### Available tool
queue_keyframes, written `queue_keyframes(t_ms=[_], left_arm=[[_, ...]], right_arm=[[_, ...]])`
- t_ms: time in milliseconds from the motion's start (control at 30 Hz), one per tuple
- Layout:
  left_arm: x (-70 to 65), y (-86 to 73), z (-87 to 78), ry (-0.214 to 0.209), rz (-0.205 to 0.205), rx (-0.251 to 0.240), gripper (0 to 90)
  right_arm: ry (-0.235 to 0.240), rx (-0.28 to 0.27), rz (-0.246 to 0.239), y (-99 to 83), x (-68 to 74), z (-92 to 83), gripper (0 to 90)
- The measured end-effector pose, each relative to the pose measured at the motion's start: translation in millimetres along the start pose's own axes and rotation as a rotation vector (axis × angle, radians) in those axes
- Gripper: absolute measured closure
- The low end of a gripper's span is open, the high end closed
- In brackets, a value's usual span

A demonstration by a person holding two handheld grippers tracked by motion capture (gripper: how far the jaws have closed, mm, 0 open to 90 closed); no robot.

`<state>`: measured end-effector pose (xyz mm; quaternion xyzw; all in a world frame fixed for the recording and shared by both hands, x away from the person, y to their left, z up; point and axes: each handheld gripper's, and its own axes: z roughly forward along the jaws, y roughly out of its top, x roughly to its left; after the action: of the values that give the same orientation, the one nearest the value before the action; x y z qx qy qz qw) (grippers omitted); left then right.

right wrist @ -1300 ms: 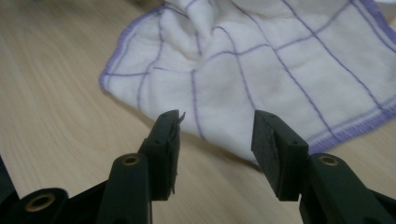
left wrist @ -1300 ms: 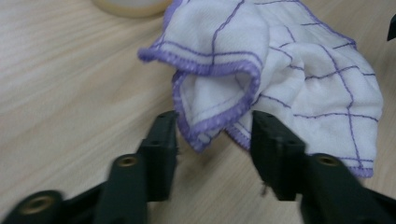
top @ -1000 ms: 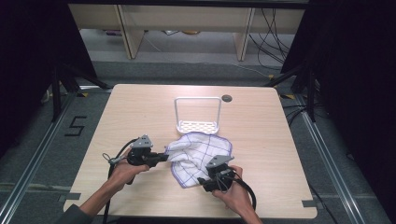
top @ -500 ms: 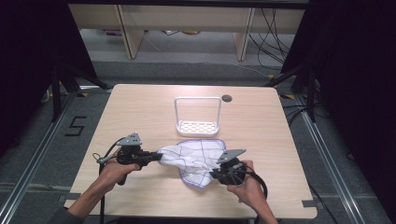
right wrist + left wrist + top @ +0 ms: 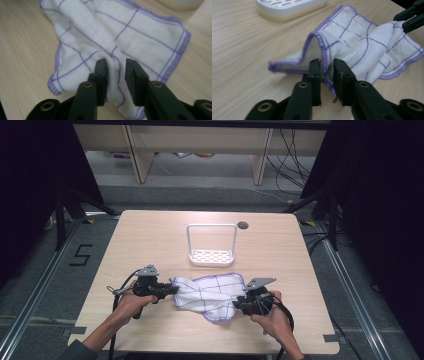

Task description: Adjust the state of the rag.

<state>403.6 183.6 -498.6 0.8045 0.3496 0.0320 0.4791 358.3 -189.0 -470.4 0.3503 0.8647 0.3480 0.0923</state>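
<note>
Pale wooden bench (image 5: 150, 245) carries the white purple-checked cloth (image 5: 207, 292) — crumpled between both grippers, unfolded yet; left fingers (image 5: 315, 72) and right fingers (image 5: 101, 71) have just loosened, cloth edges between them — spreading remains.

One purple-checked white cloth (image 5: 207, 292), one white slotted rack (image 5: 211, 245) (wire hoop above), two handheld grippers, one wooden table (image 5: 150, 235).

Rack (image 5: 289, 8) cut off by top edge in left gripper view. Cloth (image 5: 362, 47) hem by jaws was blurry, grip unclear.
</note>
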Motion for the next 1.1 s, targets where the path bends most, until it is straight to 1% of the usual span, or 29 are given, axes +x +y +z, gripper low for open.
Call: queue_keyframes(t_ms=[33,67,100,133,167,200,233,267,300,367,400,433,500,533,567,600,633,667,700,767,833,867,900,933,967,1000,1033,1067,1100], left_arm=[[-0.8,-0.2,-3.0,0.012,-0.006,-0.004,63.1],[-0.8,-0.2,-3.0,0.012,-0.006,-0.004,59.7],[-5.0,-1.3,-11.4,0.034,-0.003,-0.017,57.3],[-8.2,-2.2,-16.7,0.054,0.006,-0.018,54.1],[-12.6,-4.4,-22.6,0.087,0.014,-0.020,50.7],[-16.7,-7.0,-28.2,0.094,0.027,-0.024,50.4],[-21.3,-10.4,-32.9,0.094,0.029,-0.041,49.9],[-26.3,-13.5,-38.1,0.096,0.027,-0.041,49.6],[-30.6,-16.8,-42.6,0.087,0.029,-0.041,48.8],[-39.7,-23.4,-49.2,0.080,0.030,-0.044,48.9],[-39.7,-23.4,-49.2,0.080,0.030,-0.044,49.0],[-48.7,-30.5,-50.1,0.069,0.016,-0.037,49.2],[-53.7,-36.9,-45.2,0.056,0.013,-0.016,48.6],[-55.4,-39.8,-40.3,0.053,0.013,0.012,47.8],[-55.4,-39.8,-40.3,0.053,0.013,0.012,46.4],[-55.6,-43.0,-31.0,0.050,0.010,0.049,45.3],[-55.1,-44.2,-26.4,0.051,0.015,0.070,44.8],[-55.1,-44.9,-22.4,0.051,0.013,0.081,44.1],[-55.4,-44.9,-19.3,0.052,0.011,0.086,43.3],[-54.6,-42.5,-17.1,0.043,0.008,0.081,42.9],[-51.8,-38.4,-19.2,0.039,-0.009,0.057,43.1],[-51.8,-38.4,-19.2,0.039,-0.009,0.057,42.7],[-45.8,-34.0,-24.4,0.059,-0.029,0.030,42.2],[-45.8,-34.0,-24.4,0.059,-0.029,0.030,41.6],[-37.4,-28.5,-31.5,0.069,-0.059,0.009,41.0],[-37.4,-28.5,-31.5,0.069,-0.059,0.009,40.7],[-32.5,-25.3,-36.2,0.082,-0.066,0.000,40.5],[-21.8,-18.3,-44.4,0.088,-0.094,-0.023,40.2],[-16.8,-14.7,-46.3,0.105,-0.105,-0.044,40.0]], right_arm=[[-0.023,-0.008,0.041,-0.3,2.2,-5.7,65.8],[-0.023,-0.008,0.041,-0.3,2.2,-5.7,65.8],[-0.037,-0.040,0.049,-2.1,5.2,-14.8,63.9],[-0.042,-0.042,0.053,-3.6,7.5,-19.7,63.5],[-0.066,-0.059,0.037,-6.8,8.9,-22.6,63.4],[-0.073,-0.048,0.039,-10.1,10.6,-27.0,63.3],[-0.078,-0.050,0.033,-13.9,11.5,-30.2,63.3],[-0.076,-0.049,0.057,-18.2,13.8,-33.2,63.4],[-0.078,-0.053,0.046,-22.5,12.8,-34.9,63.5],[-0.084,-0.047,0.069,-30.0,14.6,-39.1,63.6],[-0.084,-0.047,0.069,-30.0,14.6,-39.1,63.6],[-0.080,-0.035,0.099,-35.9,17.9,-41.7,63.7],[-0.081,-0.032,0.089,-41.5,19.4,-41.4,63.6],[-0.078,-0.020,0.111,-43.3,21.6,-41.5,63.4],[-0.078,-0.020,0.111,-43.3,21.6,-41.5,63.4],[-0.078,-0.011,0.108,-47.5,21.9,-37.8,63.0],[-0.072,-0.004,0.119,-48.1,22.9,-36.6,62.8],[-0.076,-0.023,0.125,-49.3,23.9,-33.3,62.8],[-0.073,0.000,0.118,-48.5,23.4,-33.5,62.4],[-0.084,-0.012,0.106,-46.7,20.0,-32.9,62.2],[-0.101,-0.030,0.125,-41.9,13.2,-35.4,61.5],[-0.101,-0.030,0.125,-41.9,13.2,-35.4,61.5],[-0.126,-0.059,0.121,-37.6,1.3,-35.9,61.3],[-0.122,-0.059,0.137,-34.8,-3.7,-35.9,61.0],[-0.124,-0.062,0.145,-32.1,-9.0,-34.5,60.4],[-0.135,-0.066,0.141,-29.7,-14.3,-32.2,60.3],[-0.135,-0.066,0.141,-29.7,-14.3,-32.2,60.3],[-0.139,-0.061,0.146,-22.8,-22.9,-27.4,59.7],[-0.141,-0.064,0.155,-19.0,-26.1,-24.9,59.5]])
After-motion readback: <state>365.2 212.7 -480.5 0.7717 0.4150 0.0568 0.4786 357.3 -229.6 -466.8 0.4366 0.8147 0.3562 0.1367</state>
